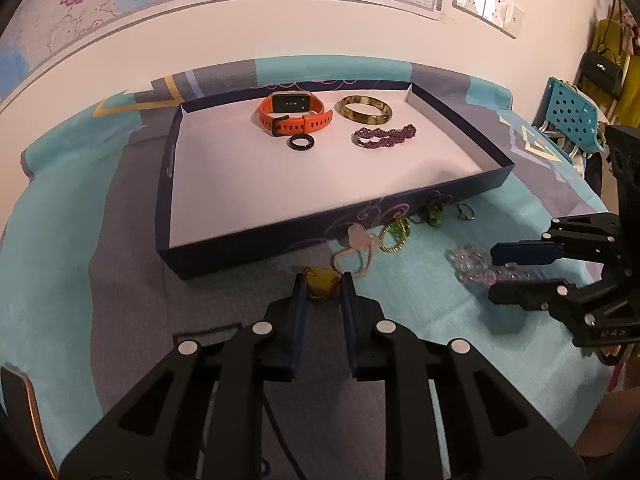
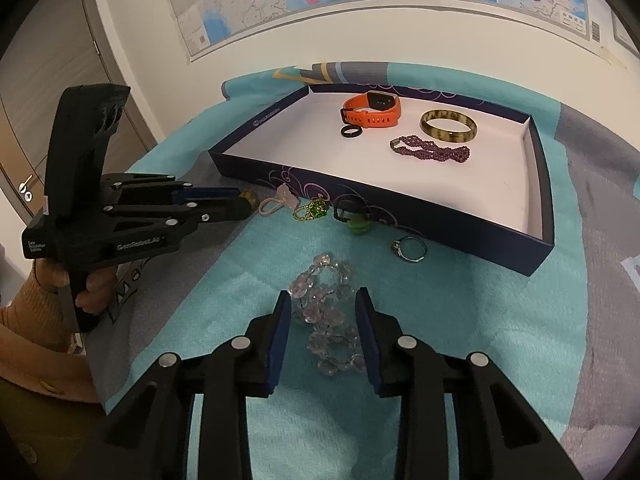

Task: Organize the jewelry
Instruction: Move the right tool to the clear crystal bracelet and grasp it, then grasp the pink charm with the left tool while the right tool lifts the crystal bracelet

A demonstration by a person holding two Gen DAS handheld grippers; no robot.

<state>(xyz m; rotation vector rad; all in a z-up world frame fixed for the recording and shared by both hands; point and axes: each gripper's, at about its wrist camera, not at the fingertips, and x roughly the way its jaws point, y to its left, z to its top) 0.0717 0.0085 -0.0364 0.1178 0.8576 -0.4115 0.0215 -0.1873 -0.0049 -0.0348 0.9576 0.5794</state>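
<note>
My left gripper (image 1: 323,279) is shut on a small yellow piece (image 1: 322,286) that rests on the cloth just before the navy box tray (image 1: 360,216). In the right wrist view the left gripper (image 2: 246,200) comes in from the left. My right gripper (image 2: 323,294) is shut on a clear bead bracelet (image 2: 324,312) that lies on the teal cloth. Inside the tray (image 2: 400,208) lie an orange watch (image 2: 372,114), a black ring (image 2: 351,131), a mottled bangle (image 2: 448,125) and a purple bead bracelet (image 2: 430,150).
Along the tray's near wall lie a pink bracelet (image 2: 280,200), a green and gold piece (image 2: 314,210), a green charm (image 2: 358,226) and a silver ring (image 2: 410,249). Wall maps hang behind. A blue chair (image 1: 572,114) stands at the right.
</note>
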